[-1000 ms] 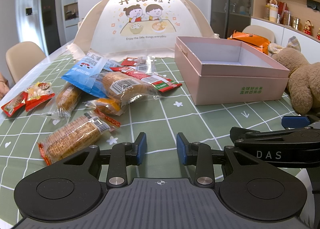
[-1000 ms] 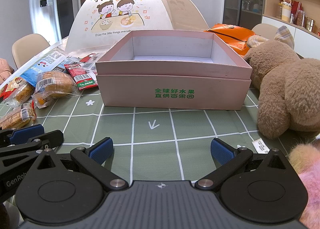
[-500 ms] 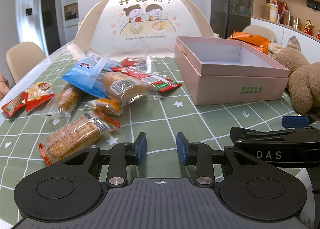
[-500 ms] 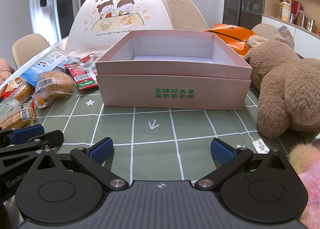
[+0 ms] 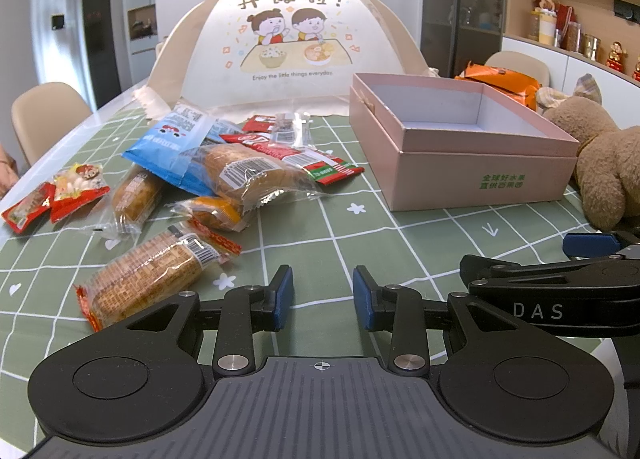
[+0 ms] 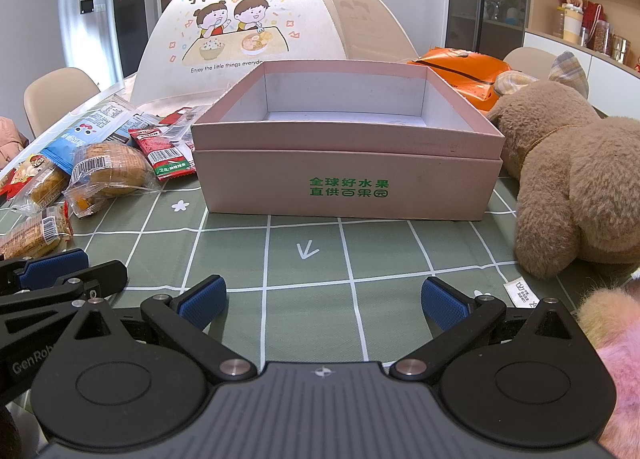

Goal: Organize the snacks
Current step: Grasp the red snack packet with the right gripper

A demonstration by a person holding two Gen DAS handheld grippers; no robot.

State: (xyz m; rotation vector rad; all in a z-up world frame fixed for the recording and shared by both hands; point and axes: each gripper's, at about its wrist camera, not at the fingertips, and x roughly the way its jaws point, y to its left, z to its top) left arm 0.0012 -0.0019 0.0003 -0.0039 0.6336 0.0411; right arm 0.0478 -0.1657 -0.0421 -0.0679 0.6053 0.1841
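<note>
Snack packets (image 5: 224, 179) lie scattered on the left of the green checked tablecloth (image 5: 360, 235), just left of the empty pink box (image 6: 348, 183). A brown plush bear (image 6: 580, 187) lies right of it. Nearer, the left gripper (image 5: 322, 297) and right gripper (image 6: 324, 305) both hover released, grasping nothing.

Bright, even indoor light; soft, faint shadows. Glare on clear snack wrappers (image 5: 256, 179). Strong fisheye bending at edges; corners dark. Both views sharp, no motion blur.
</note>
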